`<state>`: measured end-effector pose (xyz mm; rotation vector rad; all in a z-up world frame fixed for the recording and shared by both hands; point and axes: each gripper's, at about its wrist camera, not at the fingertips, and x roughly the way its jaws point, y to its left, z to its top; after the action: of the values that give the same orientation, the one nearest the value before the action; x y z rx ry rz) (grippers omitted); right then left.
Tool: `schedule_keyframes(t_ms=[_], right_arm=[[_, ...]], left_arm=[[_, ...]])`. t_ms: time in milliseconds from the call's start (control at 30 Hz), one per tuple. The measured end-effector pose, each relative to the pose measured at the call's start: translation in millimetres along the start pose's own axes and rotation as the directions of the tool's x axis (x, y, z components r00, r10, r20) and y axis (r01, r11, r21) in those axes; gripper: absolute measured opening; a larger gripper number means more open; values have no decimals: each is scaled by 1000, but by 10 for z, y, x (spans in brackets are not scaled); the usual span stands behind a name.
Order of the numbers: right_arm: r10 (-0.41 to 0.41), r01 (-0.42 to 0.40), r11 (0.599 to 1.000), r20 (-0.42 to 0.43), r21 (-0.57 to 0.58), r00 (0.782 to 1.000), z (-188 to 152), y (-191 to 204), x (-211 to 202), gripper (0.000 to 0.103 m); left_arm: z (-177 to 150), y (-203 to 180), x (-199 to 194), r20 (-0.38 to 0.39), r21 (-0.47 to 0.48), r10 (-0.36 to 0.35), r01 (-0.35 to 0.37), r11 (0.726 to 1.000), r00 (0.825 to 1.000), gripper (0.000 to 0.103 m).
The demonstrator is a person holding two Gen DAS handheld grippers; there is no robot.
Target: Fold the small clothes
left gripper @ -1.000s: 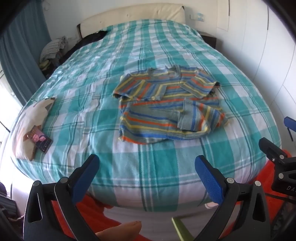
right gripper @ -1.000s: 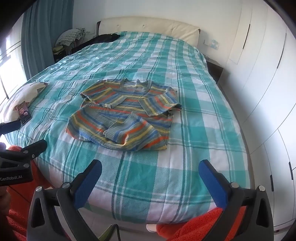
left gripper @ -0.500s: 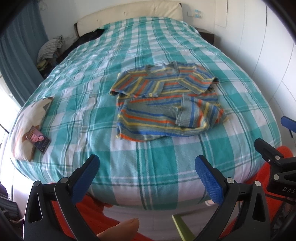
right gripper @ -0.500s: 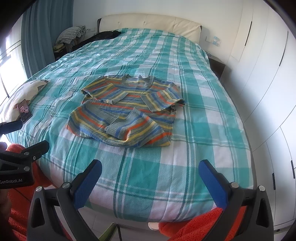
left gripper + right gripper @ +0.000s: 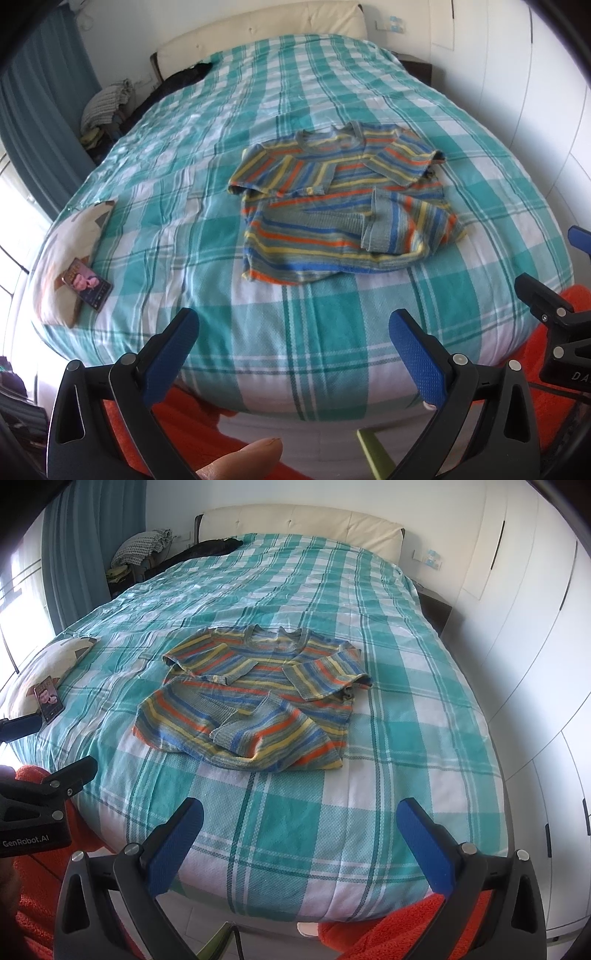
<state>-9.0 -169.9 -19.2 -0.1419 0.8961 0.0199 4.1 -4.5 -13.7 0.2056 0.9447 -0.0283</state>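
A: Where is the garment?

B: The striped shirt [image 5: 343,206] lies on the bed [image 5: 207,236], towards the foot end, on the teal checked cover, well short of both tools.

A: How far along is the folding?

B: Partly done, by my reading. Both sleeves are turned in across the chest, and the corner of the hem on the person's right is flipped up over the body. The shirt is not yet a compact packet: the body is at full length and the hem on the other side lies flat.

A: And the tools?

B: The left gripper [image 5: 291,343] hangs off the foot of the bed, its jaws wide apart with nothing between them. The right gripper [image 5: 301,830] is the same, jaws apart and empty, beside it.

A: What is left?

B: Probably tidying that loose corner and then bringing the hem up towards the collar. A phone [image 5: 88,288] rests on a pillow [image 5: 62,254] at the bed's left edge, clear of the work.
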Motion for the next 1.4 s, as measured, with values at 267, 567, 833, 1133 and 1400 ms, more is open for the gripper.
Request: schedule_keyframes(t_ms=[267,567,833,1133,1400], right_arm=[[0,0,1000,-2,-4,1000,-12,36,39,103],[64,-62,998,49,-31,997,325,-301,419,103],[252,-261,961,-103,-85,962,962,-418,1798,102],[382,-428,899,-307,-96,872,1291,-36,2703,85],[439,-481,863,-243,-153,865,1262,-75,2387,5]], left_arm=[[-26,155,108,-12,-42,22,-23,999,1000,103],[103,655,451,-7,-74,13,-14,997,1000,103],[662,1015,1774,-145,46,-154,162,986,977,102],[970,617,2366,-214,216,-145,191,958,966,58],[884,646,1803,-78,268,-295,305,914,952,2]])
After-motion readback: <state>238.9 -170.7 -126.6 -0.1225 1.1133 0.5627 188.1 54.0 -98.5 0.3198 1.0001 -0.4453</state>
